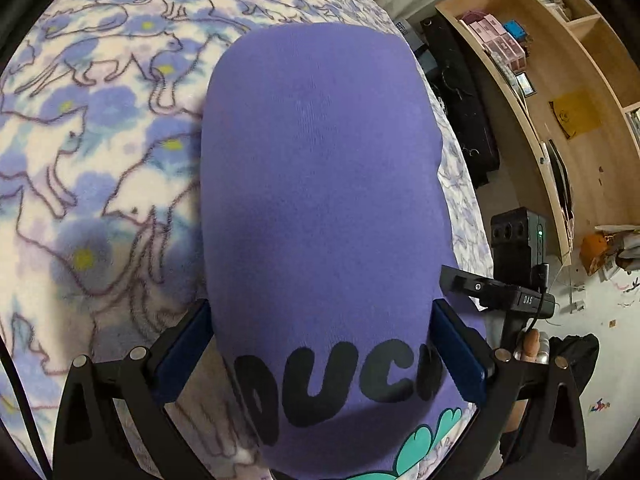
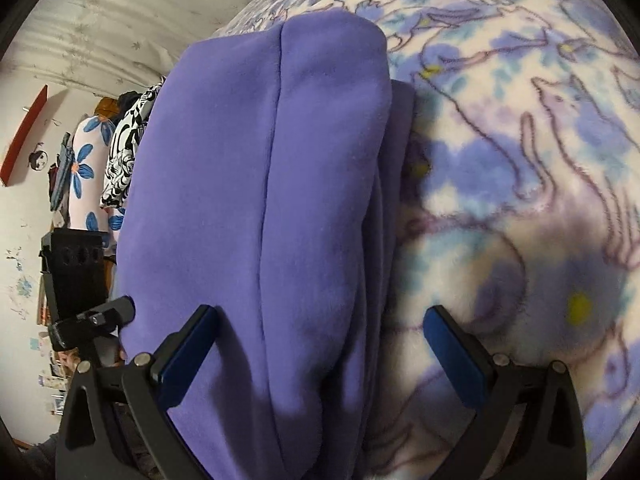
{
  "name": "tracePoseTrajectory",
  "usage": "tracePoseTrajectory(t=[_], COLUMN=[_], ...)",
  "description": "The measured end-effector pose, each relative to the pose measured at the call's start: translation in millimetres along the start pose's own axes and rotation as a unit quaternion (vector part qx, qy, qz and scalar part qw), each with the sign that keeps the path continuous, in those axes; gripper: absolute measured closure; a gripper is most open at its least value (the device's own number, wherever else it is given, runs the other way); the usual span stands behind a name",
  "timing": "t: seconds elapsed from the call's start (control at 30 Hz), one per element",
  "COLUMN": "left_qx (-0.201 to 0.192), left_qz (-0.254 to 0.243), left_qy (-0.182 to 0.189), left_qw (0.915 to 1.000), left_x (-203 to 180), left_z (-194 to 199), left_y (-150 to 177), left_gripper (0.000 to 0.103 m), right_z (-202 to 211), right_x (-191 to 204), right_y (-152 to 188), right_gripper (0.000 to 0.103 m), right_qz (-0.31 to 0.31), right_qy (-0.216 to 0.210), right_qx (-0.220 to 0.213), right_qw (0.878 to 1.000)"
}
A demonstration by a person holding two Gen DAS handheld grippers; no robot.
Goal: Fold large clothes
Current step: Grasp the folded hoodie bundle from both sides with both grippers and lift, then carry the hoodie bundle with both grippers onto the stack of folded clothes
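A folded purple garment [image 1: 320, 184] lies on a bed's fleece blanket [image 1: 92, 128] printed with animal outlines. The left claw [image 1: 320, 356] is spread wide, its fingers flanking the black lettering. The right claw [image 2: 320, 356] also gapes, one finger [image 2: 188, 356] over the garment, the other over the blanket.

On the folded purple fleece garment [image 1: 324, 184], large rounded black printed letters read "DUC" [image 1: 336, 384] in the left wrist view; a further letter at each end is cut off by the fold and by a finger of the hand-held gripper, so the whole word cannot be told. On the small black box-shaped device [image 1: 528, 302] to the right of the garment, tiny white letters read "DAS". In the right wrist view, no text can be read.
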State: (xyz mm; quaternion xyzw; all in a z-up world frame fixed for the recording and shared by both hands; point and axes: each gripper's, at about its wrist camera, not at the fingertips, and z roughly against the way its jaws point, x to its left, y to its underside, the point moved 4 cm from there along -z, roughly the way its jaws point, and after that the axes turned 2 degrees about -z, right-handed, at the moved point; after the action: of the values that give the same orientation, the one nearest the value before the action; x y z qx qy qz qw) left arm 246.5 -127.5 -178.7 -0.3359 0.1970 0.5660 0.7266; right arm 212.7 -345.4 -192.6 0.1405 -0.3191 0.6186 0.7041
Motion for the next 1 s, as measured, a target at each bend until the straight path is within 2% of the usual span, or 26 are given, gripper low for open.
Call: tracePoseTrajectory(t=[0.17, 0.3, 0.37, 0.53, 0.63, 0.83, 0.9, 0.93, 1.0], left_qx=[0.021, 0.059, 0.060, 0.057, 0.059, 0.055, 0.046, 0.043, 0.034], left_qz=[-0.007, 0.033, 0.039, 0.045, 0.059, 0.058, 0.057, 0.056, 0.042], left_qy=[0.015, 0.079, 0.095, 0.098, 0.100, 0.118, 0.104, 0.101, 0.086], left_qw=[0.9996, 0.9946, 0.9929, 0.9925, 0.9915, 0.9898, 0.9918, 0.9924, 0.9948], left_x=[2, 15, 19, 18, 17, 22, 19, 19, 12], left_z=[-13, -25, -31, -39, -39, -36, -34, -33, -28], left_y=[-1, 2, 3, 2, 4, 6, 7, 9, 11], left_gripper=[0.000, 0.000, 0.000, 0.000, 0.000, 0.000, 0.000, 0.000, 0.004], right_z=[-13, -18, -19, -22, -23, -16, -14, -12, -8], right_x=[6, 10, 11, 16, 19, 27, 35, 42, 54], right_y=[0, -1, 0, 0, -1, 5, 5, 6, 10], right_gripper=[0.000, 0.000, 0.001, 0.001, 0.004, 0.021, 0.047, 0.047, 0.055], right_qz=[0.009, 0.011, 0.010, 0.010, 0.010, 0.018, 0.011, 0.016, 0.033], right_qy=[0.000, -0.003, 0.001, 0.008, 0.003, -0.010, -0.037, -0.026, -0.004], right_qx=[0.003, -0.004, -0.007, -0.013, -0.019, -0.028, -0.026, -0.034, -0.041], right_qw=[1.000, 1.000, 1.000, 1.000, 1.000, 0.999, 0.999, 0.999, 0.999])
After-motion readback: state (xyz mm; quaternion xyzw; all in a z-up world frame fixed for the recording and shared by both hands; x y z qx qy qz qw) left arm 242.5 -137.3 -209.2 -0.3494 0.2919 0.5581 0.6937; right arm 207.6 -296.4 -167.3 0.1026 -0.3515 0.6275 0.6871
